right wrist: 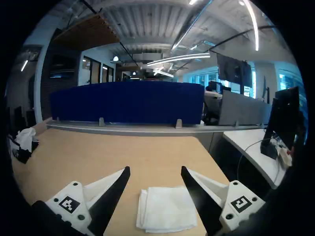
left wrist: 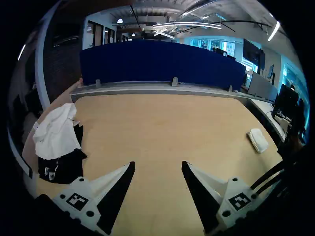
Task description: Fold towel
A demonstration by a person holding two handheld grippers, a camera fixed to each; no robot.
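Holding left gripper [left wrist: 157, 169] and right gripper [right wrist: 154, 177] wide open, empty, I am risking a finger snagging the folded towel [right wrist: 167, 208] at six o'clock.

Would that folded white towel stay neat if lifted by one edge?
Probably not: the folded white towel shows soft, loose layers at its left edge, so it would likely droop and unfold. It looks thin and light. Pushed on the smooth table, it may bunch up.
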